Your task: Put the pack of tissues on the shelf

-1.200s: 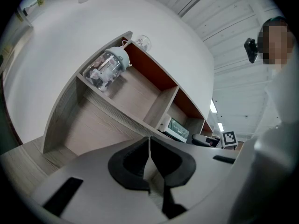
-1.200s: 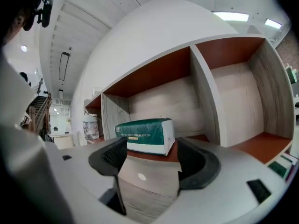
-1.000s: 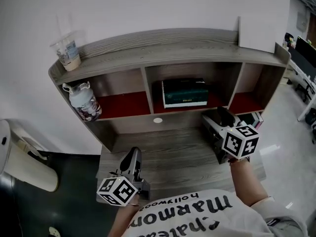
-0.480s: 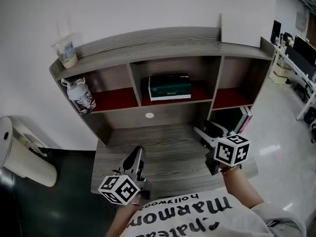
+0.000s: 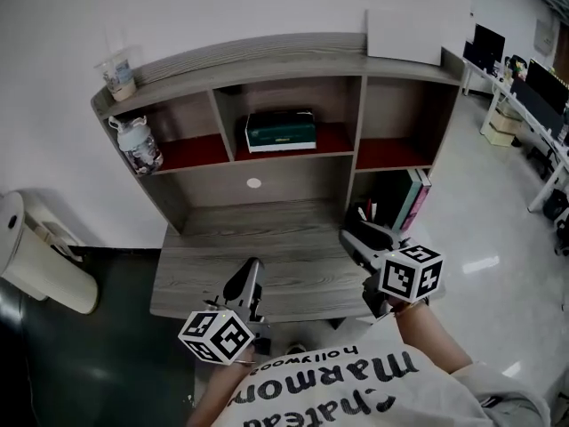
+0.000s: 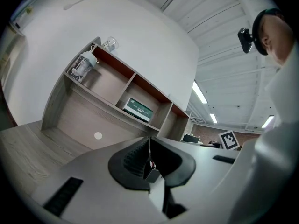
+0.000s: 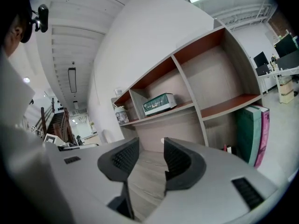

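- The green-and-white rectangular pack of tissues [image 5: 281, 130] lies flat in the middle of the 3 upper, red-floored compartments of the grey wooden shelf unit [image 5: 267, 60], at the far side of the scene.
- The left gripper [image 5: 250, 281] hovers over the near edge of the grey wooden desk top [image 5: 222, 247], its jaws pressed together with nothing between them.
- The right gripper [image 5: 354, 238], near the desk's right edge, is empty. Its jaws stand a little apart and have just been closing.
- Both grippers are well apart from the pack.
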`<state>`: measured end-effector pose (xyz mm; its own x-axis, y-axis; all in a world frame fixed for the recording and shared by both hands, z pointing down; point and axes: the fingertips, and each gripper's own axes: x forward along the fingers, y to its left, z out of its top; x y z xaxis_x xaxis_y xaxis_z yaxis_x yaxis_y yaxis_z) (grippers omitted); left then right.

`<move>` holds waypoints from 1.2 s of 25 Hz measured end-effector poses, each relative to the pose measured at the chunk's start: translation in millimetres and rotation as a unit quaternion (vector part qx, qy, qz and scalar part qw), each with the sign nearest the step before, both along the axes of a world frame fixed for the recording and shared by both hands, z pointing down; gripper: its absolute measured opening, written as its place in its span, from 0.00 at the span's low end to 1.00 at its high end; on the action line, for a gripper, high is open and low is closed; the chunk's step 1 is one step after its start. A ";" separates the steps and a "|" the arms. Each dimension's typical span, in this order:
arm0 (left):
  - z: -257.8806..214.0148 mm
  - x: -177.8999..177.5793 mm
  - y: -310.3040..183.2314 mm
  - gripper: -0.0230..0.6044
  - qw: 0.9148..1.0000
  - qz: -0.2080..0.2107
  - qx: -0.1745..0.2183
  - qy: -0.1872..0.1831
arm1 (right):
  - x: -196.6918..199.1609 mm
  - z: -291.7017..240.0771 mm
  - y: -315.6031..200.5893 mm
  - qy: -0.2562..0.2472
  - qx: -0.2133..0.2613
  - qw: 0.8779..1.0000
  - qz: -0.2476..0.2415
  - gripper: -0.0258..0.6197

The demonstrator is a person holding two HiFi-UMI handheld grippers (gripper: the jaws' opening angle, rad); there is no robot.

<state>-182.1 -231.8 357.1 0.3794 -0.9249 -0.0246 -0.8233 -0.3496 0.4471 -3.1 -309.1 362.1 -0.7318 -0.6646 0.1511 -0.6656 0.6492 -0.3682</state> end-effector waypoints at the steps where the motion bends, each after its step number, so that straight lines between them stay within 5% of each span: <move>1: 0.3 5.9 6.8 0.08 1.000 0.000 0.000 0.001 | 3.9 0.3 8.0 -0.001 -0.001 1.000 -0.004 0.31; 11: 6.7 46.8 76.4 0.08 1.000 -0.020 0.000 -0.005 | 38.4 -3.3 65.5 -0.012 0.012 1.000 -0.017 0.23; 17: 13.7 62.8 109.5 0.08 0.999 -0.038 0.001 -0.007 | 66.3 2.6 85.8 -0.026 0.009 1.000 0.010 0.08; 30: 35.9 91.6 157.3 0.08 0.998 -0.054 -0.009 -0.018 | 86.5 31.4 129.4 0.009 0.006 1.000 -0.021 0.08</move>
<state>-90.4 -74.4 393.0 0.2784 -0.9604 0.0044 -0.8711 -0.2506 0.4223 83.4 -179.7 393.5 -0.7567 -0.6347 0.1565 -0.6437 0.6814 -0.3483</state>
